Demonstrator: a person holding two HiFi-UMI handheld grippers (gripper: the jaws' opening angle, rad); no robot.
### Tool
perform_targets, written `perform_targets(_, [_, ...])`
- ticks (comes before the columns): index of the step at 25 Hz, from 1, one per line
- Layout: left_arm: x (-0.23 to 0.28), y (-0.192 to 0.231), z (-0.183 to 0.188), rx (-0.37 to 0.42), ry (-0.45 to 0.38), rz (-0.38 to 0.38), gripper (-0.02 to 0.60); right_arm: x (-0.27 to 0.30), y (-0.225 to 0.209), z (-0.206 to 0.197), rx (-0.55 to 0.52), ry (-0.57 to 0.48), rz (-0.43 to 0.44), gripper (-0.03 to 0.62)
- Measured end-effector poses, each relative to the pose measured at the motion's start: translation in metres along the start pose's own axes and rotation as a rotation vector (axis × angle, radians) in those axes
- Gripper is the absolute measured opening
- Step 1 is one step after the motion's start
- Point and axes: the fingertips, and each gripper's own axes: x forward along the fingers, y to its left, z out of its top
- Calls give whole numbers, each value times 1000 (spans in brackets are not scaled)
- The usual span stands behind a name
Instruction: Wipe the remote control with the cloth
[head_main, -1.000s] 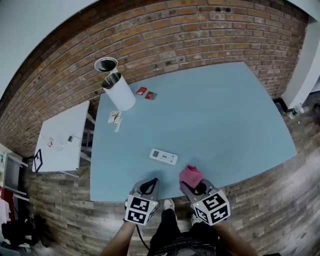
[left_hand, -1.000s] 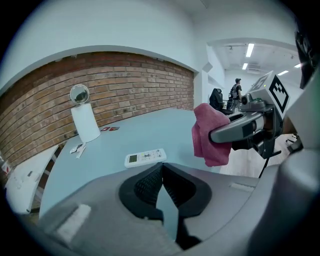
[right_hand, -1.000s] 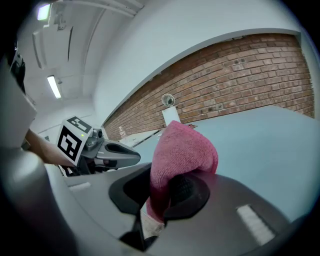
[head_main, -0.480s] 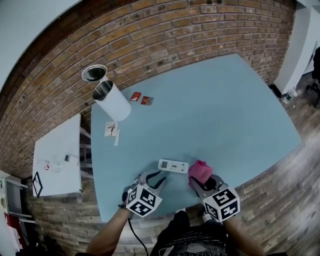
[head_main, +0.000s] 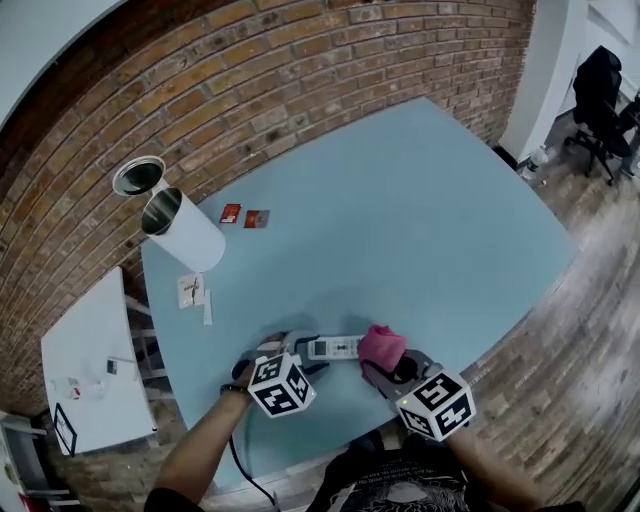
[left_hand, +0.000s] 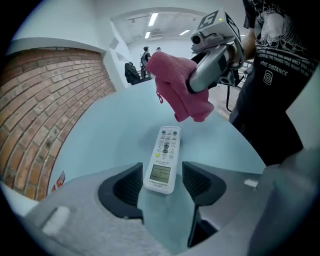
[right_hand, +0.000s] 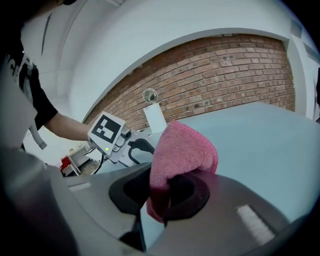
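On the blue table (head_main: 400, 220), by its near edge, the white remote control (left_hand: 163, 157) lies flat, its near end between the jaws of the left gripper (left_hand: 162, 182), which have just been opening (pads clear of it). Just right, the right gripper (right_hand: 165, 192) clamps the pink cloth (right_hand: 182, 150).

I'm holding the left gripper (head_main: 298, 350) at the remote (head_main: 335, 347), jaws just opening around its end; the right gripper (head_main: 388, 368) is gripping the cloth (head_main: 381, 345) beside it.

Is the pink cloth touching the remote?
Apart. The left gripper view shows a clear gap between the hanging cloth and the remote's far end.
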Motion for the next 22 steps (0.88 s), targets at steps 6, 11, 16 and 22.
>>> perform_targets(6, [17,1,-4,55,-24,-113,316,23,6,6,104,-14,5,63])
perform_targets(11, [27,-4,-3,91,-32,-176,314,50,8,16,226,-34,38,63])
perform_targets(16, [29,-6,-4,48,-39,-232,310,77,15,29,289,-61,63,63])
perform_targets(22, [31,-8,-5,5,-35,-293,301,102,15,26,326,-56,34,63])
